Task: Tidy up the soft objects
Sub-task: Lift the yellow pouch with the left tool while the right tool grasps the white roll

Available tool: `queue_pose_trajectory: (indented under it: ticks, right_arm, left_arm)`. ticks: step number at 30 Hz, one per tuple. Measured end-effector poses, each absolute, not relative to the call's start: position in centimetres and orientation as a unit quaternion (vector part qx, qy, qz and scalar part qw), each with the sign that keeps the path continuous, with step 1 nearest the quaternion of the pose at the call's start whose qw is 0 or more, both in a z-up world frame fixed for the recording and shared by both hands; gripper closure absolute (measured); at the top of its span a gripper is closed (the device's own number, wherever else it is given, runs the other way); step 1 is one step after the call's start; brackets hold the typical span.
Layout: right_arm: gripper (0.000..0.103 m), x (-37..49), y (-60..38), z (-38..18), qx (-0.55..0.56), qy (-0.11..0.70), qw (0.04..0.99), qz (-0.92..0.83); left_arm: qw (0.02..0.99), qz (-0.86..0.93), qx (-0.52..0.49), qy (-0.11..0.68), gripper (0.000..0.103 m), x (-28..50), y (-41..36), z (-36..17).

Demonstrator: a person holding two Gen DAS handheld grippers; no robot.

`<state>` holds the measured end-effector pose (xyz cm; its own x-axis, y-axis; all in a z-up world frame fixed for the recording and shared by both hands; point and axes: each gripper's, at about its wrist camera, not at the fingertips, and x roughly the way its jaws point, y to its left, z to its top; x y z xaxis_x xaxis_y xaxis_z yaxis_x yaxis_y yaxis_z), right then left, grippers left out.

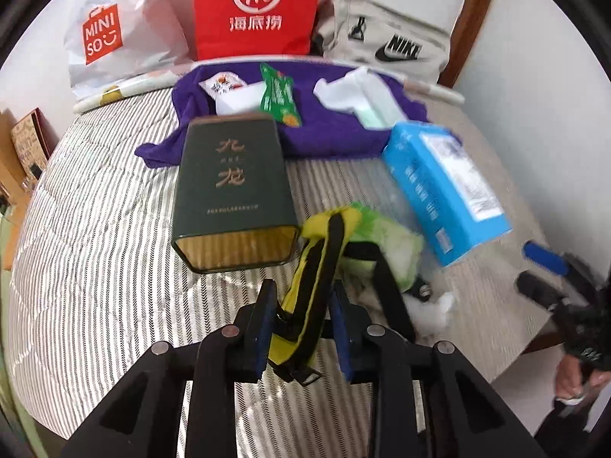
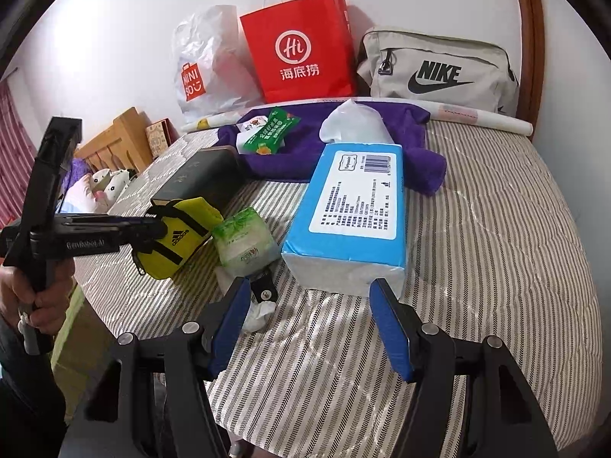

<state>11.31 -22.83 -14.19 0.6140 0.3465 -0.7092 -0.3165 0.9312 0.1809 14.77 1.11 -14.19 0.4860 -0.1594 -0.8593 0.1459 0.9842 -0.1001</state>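
Observation:
My left gripper point(image 1: 301, 328) is shut on a small yellow and black adidas pouch point(image 1: 317, 278) and holds it just above the striped bed cover; it also shows in the right wrist view point(image 2: 175, 240), at the left gripper's tip point(image 2: 152, 229). A green-white tissue pack point(image 2: 246, 242) lies next to the pouch. A blue tissue pack point(image 2: 355, 206) lies in front of my right gripper point(image 2: 311, 316), which is open and empty. A purple towel point(image 2: 305, 145) lies behind, with small packets point(image 2: 273, 129) on it.
A dark green tin box point(image 1: 233, 191) lies left of the pouch. A Miniso plastic bag point(image 2: 206, 72), a red paper bag point(image 2: 301, 53) and a grey Nike bag point(image 2: 439, 68) stand against the wall. The bed's edge point(image 2: 91, 282) is at the left.

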Motion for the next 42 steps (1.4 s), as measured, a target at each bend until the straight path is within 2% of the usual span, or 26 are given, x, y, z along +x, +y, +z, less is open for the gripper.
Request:
queue_pose_trajectory:
  ticks: [6, 7, 9, 11, 24, 29, 35, 36, 37, 38, 42]
  right_arm:
    - [0.039, 11.5, -22.4, -14.5, 0.014, 0.406, 0.895, 0.184]
    - [0.039, 11.6, -22.4, -14.6, 0.014, 0.407, 0.895, 0.183]
    - [0.039, 11.6, -22.3, -14.7, 0.014, 0.409, 0.894, 0.185]
    - [0.039, 11.7, -22.0, -14.9, 0.013, 0.411, 0.892, 0.187]
    - [0.040, 11.6, -17.6, -16.9, -0.007, 0.427, 0.870, 0.245]
    - [0.058, 11.6, -14.9, -18.2, -0.049, 0.432, 0.859, 0.269]
    - [0.062, 11.5, -13.3, -19.8, -0.122, 0.441, 0.858, 0.232]
    - [0.065, 11.2, -13.2, -19.9, -0.130, 0.438, 0.859, 0.230]
    - [0.077, 11.1, -13.3, -19.8, -0.136, 0.435, 0.861, 0.226]
    - [0.081, 10.9, -13.7, -19.8, -0.139, 0.433, 0.863, 0.221]
    - [0.084, 10.3, -15.7, -19.3, -0.119, 0.437, 0.864, 0.222]
  left_arm:
    - [0.855, -0.101, -0.020, 0.508, 0.078, 16.0, 0.9, -15.9]
    - [0.857, -0.102, -0.019, 0.505, 0.079, 16.1, 0.9, -15.9]
    - [0.861, -0.113, -0.025, 0.495, 0.090, 16.1, 0.9, -15.7]
    - [0.866, -0.131, -0.029, 0.483, 0.093, 15.7, 0.9, -15.2]
    - [0.877, -0.173, -0.076, 0.441, 0.094, 13.2, 3.4, -12.3]
    - [0.876, -0.176, -0.084, 0.442, 0.094, 13.1, 3.9, -12.7]
    - [0.871, -0.180, -0.099, 0.446, 0.094, 13.2, 4.6, -13.2]
    - [0.871, -0.178, -0.100, 0.447, 0.094, 13.2, 4.6, -13.3]
    - [0.871, -0.177, -0.100, 0.448, 0.094, 13.2, 4.7, -13.4]
    - [0.871, -0.175, -0.101, 0.448, 0.094, 13.2, 4.7, -13.5]
    - [0.870, -0.171, -0.108, 0.450, 0.094, 12.8, 5.1, -13.8]
